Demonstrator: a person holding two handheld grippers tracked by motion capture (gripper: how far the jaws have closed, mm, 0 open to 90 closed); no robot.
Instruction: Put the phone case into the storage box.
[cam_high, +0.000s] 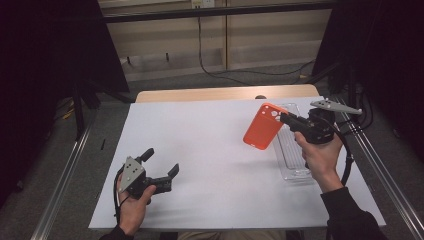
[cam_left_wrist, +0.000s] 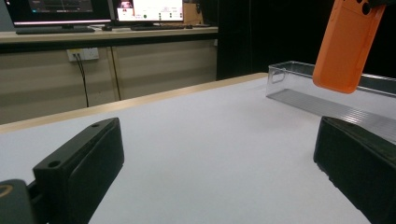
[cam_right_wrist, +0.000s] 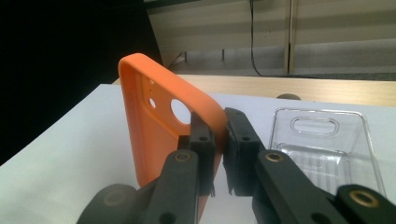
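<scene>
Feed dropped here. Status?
Right gripper shut on orange case, held above table. Left gripper open, idle. Clear tray beside case.

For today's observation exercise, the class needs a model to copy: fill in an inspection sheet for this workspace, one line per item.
Surface: white table top, bare across the middle, with a wooden edge at the far side.
Job's things: orange phone case, lifted clear of the table; clear plastic tray at the right, nothing seen inside.
Clutter: nothing seen.
Grippers: right claw shut on the orange phone case's edge by the camera hole; left claw open, low over the near left of the table.
Cables: a black cable trails from each claw; another runs along the floor behind.
Surroundings: black curtains at both sides, monitors on a desk in the left gripper view.
</scene>
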